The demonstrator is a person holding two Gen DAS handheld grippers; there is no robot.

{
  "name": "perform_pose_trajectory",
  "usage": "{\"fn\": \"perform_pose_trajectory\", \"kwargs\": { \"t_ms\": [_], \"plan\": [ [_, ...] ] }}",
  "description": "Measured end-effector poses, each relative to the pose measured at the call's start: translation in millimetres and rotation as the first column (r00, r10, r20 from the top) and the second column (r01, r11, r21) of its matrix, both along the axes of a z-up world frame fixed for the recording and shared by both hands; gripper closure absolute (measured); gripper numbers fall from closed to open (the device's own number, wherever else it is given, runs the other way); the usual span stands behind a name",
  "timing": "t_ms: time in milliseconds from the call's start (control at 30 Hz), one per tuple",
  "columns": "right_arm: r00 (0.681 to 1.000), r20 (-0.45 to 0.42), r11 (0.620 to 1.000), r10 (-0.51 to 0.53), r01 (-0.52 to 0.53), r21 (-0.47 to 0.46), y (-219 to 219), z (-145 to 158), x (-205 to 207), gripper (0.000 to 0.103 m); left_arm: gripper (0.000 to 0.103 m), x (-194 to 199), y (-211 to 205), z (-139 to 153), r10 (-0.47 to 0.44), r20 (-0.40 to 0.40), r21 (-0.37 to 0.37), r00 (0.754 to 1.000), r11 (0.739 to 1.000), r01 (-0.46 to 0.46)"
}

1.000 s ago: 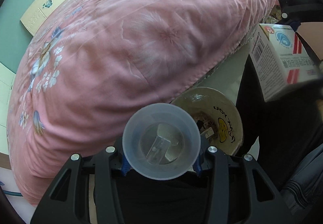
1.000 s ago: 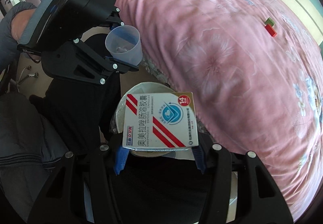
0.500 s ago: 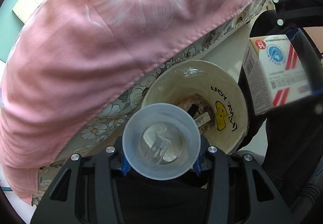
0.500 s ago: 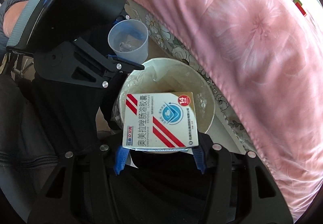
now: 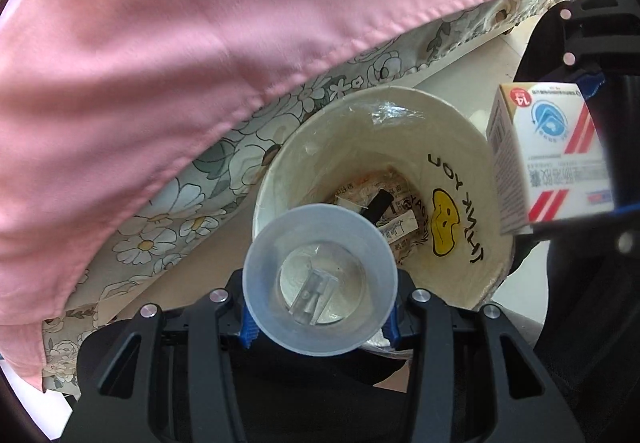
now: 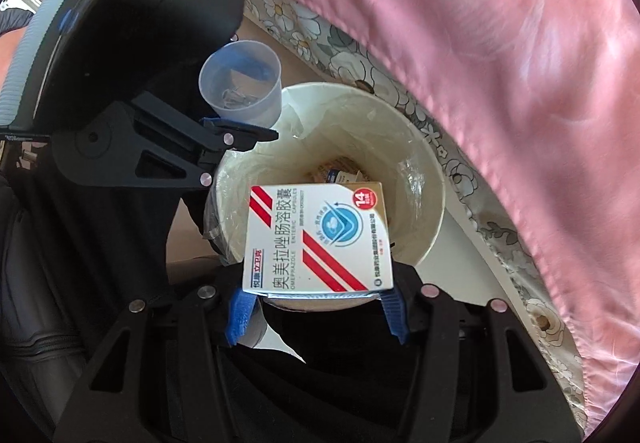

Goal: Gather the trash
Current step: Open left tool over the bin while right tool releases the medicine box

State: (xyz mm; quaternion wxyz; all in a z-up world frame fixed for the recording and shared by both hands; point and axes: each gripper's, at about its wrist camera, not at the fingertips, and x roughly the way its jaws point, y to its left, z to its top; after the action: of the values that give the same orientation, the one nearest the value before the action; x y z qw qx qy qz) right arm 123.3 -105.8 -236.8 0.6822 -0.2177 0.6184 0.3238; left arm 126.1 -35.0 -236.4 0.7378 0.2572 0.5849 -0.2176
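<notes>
Hovering over the lined trash bin: left gripper pinching a clear plastic cup, right gripper clamping a medicine box.

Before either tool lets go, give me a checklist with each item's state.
1. Left tool shut on the plastic cup: ok.
2. Right tool shut on the medicine box: ok.
3. Box above the bin opening: ok.
4. Cup fully over the bin: not ok, it sits at the rim.
5. Room in the bin above the trash inside: ok.
6. Cup free of liquid: cannot tell.
</notes>
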Motion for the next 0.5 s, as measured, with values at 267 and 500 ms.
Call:
{"fn": "perform_pose_trajectory", "kwargs": {
  "t_ms": [267,500],
  "plan": [
    [0.999,-0.040,0.999,-0.028,0.027,-0.022,3.2,-29.1,9.2,0.048,0.054,11.9,0.5,-26.3,0.060,-0.056,0.009,0.997,0.998,-0.060],
    [0.997,-0.066,0.999,-0.043,0.042,-0.029,3.3,-42.0,14.0,0.048,0.054,20.0,5.5,-48.7,0.103,-0.099,0.023,0.990,0.995,-0.101]
  ]
}}
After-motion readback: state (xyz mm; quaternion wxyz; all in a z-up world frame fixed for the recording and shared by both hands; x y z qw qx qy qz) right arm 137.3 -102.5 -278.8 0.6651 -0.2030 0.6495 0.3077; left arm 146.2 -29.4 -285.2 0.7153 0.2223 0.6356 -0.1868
